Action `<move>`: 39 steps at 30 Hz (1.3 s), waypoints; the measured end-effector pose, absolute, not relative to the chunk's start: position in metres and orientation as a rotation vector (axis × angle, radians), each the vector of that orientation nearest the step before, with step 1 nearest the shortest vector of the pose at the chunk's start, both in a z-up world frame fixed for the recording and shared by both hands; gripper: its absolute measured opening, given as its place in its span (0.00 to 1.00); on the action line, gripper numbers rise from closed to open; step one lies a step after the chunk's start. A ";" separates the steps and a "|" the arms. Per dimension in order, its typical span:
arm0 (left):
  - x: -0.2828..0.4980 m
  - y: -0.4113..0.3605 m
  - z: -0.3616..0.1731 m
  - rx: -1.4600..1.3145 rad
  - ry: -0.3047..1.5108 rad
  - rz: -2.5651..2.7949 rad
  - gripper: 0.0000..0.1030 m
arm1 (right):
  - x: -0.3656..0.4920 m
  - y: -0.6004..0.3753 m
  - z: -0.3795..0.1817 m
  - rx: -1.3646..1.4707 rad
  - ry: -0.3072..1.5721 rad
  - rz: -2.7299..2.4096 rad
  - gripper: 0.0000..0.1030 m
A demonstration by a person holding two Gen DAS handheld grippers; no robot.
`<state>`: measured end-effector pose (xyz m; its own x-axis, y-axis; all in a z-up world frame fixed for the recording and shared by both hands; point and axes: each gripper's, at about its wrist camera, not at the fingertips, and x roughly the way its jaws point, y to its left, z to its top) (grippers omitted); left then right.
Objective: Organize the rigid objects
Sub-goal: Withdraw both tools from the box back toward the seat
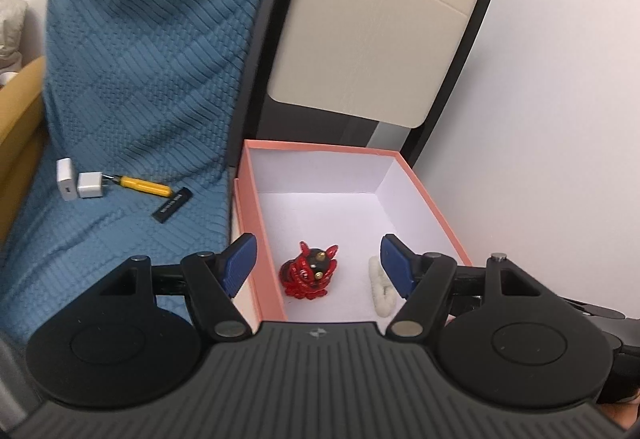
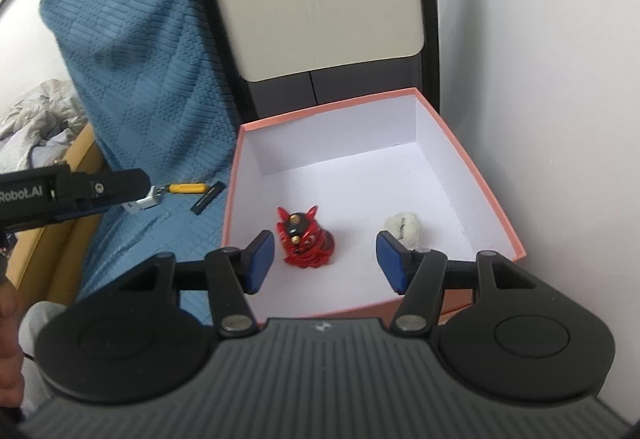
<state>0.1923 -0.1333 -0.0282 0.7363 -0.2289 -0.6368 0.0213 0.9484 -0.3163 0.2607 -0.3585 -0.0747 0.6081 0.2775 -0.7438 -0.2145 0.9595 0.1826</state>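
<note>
A pink box (image 1: 432, 195) with a white inside holds a red cat figurine (image 1: 308, 271) and a white ridged object (image 1: 382, 291). My left gripper (image 1: 318, 265) is open and empty above the box's near end. My right gripper (image 2: 326, 261) is open and empty over the same box (image 2: 480, 175), with the figurine (image 2: 304, 239) between its fingers in view and the white object (image 2: 404, 225) beyond its right finger. On the blue blanket (image 1: 140, 59) lie two white chargers (image 1: 80, 181), a yellow tool (image 1: 146, 185) and a black stick (image 1: 173, 207).
A beige and black chair back (image 1: 376, 39) stands behind the box. A white wall (image 1: 560, 99) is at the right. A yellow-brown edge (image 1: 20, 111) borders the blanket at the left. The left gripper's body (image 2: 72, 191) shows in the right wrist view.
</note>
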 end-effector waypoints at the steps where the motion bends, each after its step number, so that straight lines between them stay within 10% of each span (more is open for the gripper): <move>1: 0.188 -0.130 -0.026 -0.303 0.732 -0.133 0.71 | 0.256 -0.355 -0.073 0.073 0.871 0.288 0.57; 39: 0.030 -0.022 -0.034 -0.358 0.688 -0.007 0.71 | 0.111 -0.248 -0.071 0.015 0.838 0.390 0.57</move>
<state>0.0299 -0.0219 -0.0342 0.7751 -0.1233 -0.6197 -0.1109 0.9390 -0.3255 0.1110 -0.2476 -0.0711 0.6021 0.3427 -0.7211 -0.3311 0.9290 0.1651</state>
